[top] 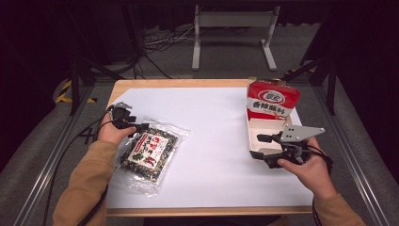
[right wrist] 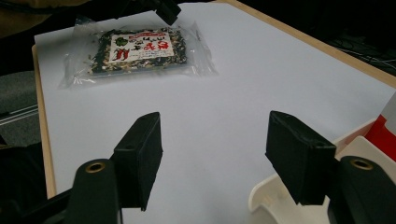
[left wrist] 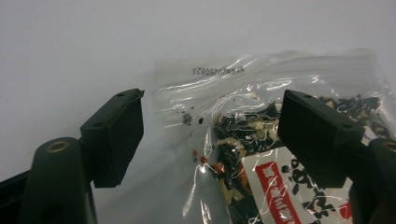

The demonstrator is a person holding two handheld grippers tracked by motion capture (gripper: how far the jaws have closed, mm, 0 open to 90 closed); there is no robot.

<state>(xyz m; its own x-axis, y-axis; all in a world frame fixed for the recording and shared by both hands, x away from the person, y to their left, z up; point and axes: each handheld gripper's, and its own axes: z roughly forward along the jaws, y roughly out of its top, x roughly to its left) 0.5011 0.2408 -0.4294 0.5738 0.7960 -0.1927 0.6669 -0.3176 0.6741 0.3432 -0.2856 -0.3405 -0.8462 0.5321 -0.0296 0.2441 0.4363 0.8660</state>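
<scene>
Seasoning packet [left wrist: 261, 154] lies flat between your left gripper's [left wrist: 210, 135] parted, unclamped jaws: lower onto its clear sealed edge before closing, while your right gripper [right wrist: 212, 158], jaws apart and empty, steadies the open red-and-white carton [top: 263, 125].

A clear plastic packet [top: 149, 155] of dark dried spice mix, bearing a white and red printed label, lies flat on the table [top: 216, 141] near its left edge, turned slightly askew. A red and white carton [top: 269, 117] lies near the right edge, flap open, white interior exposed.
</scene>
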